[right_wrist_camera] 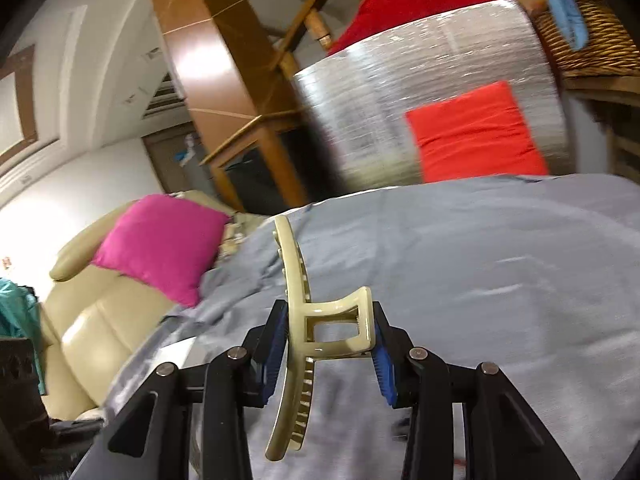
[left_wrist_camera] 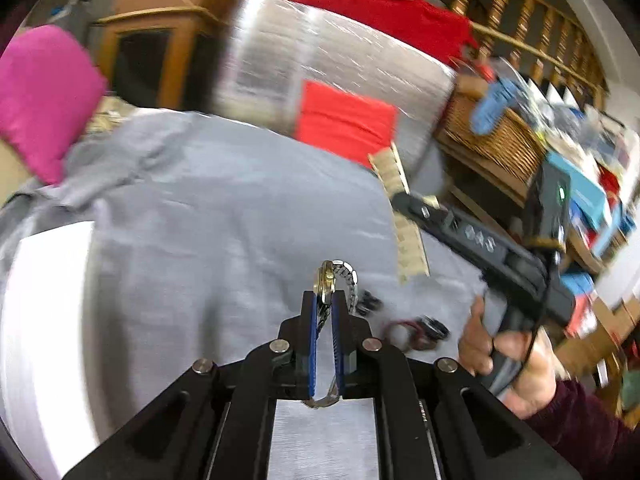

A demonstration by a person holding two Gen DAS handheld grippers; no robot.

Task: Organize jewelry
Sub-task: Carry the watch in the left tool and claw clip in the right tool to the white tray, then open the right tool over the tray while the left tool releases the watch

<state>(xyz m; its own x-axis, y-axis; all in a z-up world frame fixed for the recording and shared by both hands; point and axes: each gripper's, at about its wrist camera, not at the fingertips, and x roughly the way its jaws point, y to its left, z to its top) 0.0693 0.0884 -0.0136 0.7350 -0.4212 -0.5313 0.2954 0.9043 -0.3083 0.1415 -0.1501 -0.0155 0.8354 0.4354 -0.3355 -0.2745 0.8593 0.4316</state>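
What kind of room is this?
Probably a cluttered living room at home: a cream sofa with a pink cushion, a wooden stair railing, and a wicker basket.

Even indoor light is filling both views. Motion blur is smearing the silver wrapped bundle and wicker basket in the left wrist view, while the wristwatch is staying sharper. Glare is washing out a white surface. Fisheye curvature is bending the banister, and corners are darkening.
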